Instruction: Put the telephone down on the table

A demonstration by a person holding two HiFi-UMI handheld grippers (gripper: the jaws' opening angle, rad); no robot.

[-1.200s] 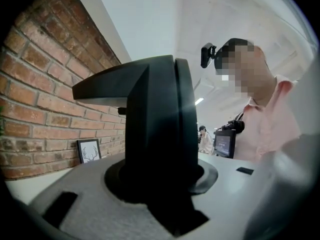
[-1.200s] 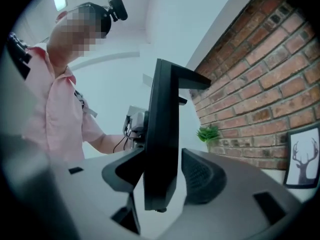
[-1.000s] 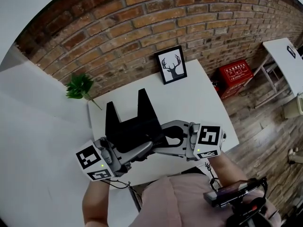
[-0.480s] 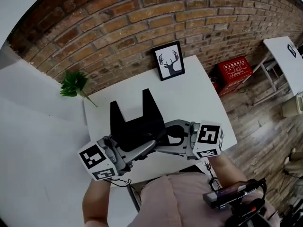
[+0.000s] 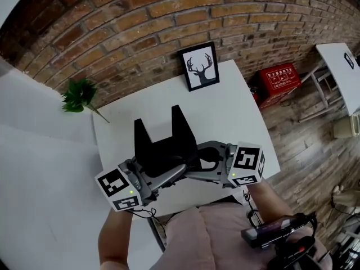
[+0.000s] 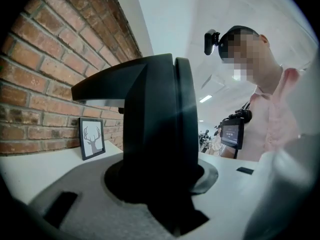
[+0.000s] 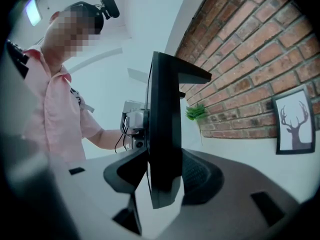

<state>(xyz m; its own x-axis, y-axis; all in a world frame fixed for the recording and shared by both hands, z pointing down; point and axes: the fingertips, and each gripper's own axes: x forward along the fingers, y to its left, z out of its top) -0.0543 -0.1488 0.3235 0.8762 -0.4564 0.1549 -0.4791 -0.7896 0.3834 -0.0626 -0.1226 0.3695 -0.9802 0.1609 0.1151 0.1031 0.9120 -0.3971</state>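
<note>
One telephone (image 6: 155, 119) between left tool's (image 6: 161, 191) jaws

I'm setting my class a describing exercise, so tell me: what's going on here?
A person holds a black telephone between two handheld tools, the left claw and the right claw each clamped on one side of it. It is down near the white table, in front of a framed deer picture against the brick wall. Whether it already touches the table cannot be told.
</note>
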